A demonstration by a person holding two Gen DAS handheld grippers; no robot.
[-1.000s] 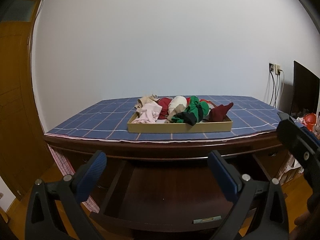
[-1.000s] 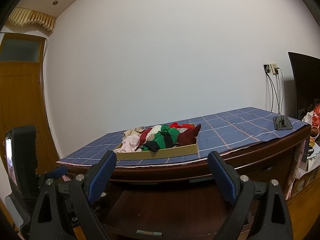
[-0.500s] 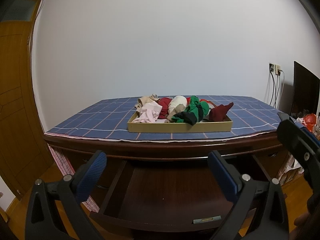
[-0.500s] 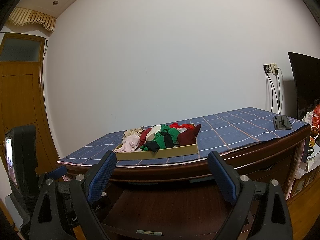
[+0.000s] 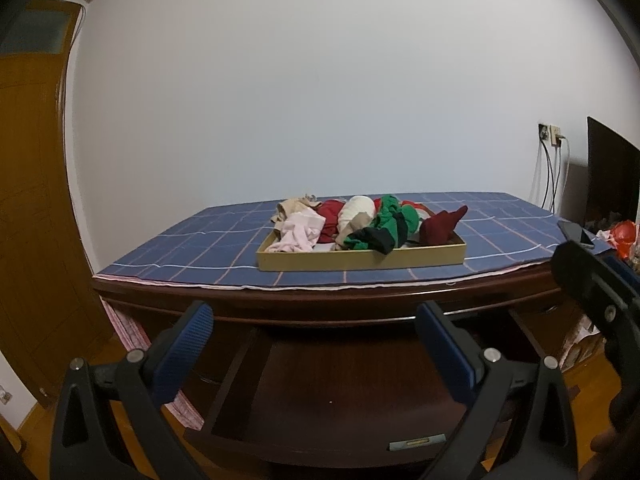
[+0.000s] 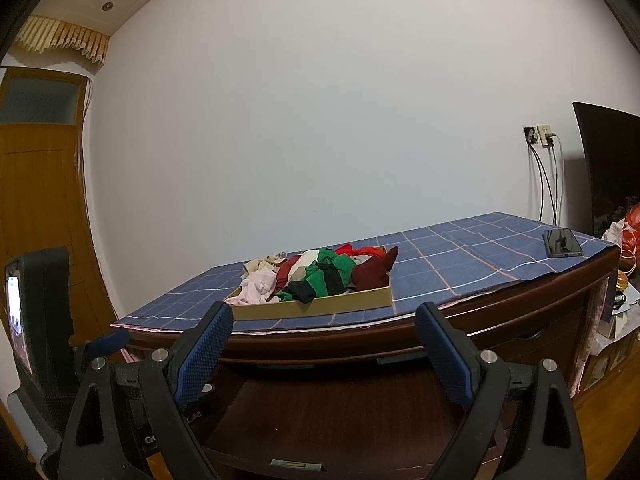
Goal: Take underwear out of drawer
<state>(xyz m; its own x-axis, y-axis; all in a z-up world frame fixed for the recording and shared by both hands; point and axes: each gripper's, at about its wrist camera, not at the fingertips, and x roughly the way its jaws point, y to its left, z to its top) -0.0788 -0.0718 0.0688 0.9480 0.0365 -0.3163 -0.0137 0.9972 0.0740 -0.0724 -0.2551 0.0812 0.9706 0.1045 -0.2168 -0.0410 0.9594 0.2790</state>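
Observation:
A dark wooden drawer (image 5: 340, 392) stands pulled out below the desk top, and its bare bottom (image 6: 340, 420) holds no clothing that I can see. On the blue checked cloth above it sits a shallow tan tray (image 5: 360, 260) heaped with underwear (image 5: 360, 224) in pink, red, cream, green, black and maroon. The right wrist view shows the same tray (image 6: 320, 306) and underwear pile (image 6: 316, 276). My left gripper (image 5: 312, 316) hovers open over the drawer's front with nothing between its blue pads. My right gripper (image 6: 324, 312) is also open and holds nothing.
A dark phone (image 6: 562, 243) lies on the cloth at the desk's right end. Behind it are a black screen (image 6: 608, 168) and a wall socket with cables (image 6: 540, 136). A wooden door (image 5: 28, 220) is at the left. A small label (image 5: 416, 442) sits at the drawer's front.

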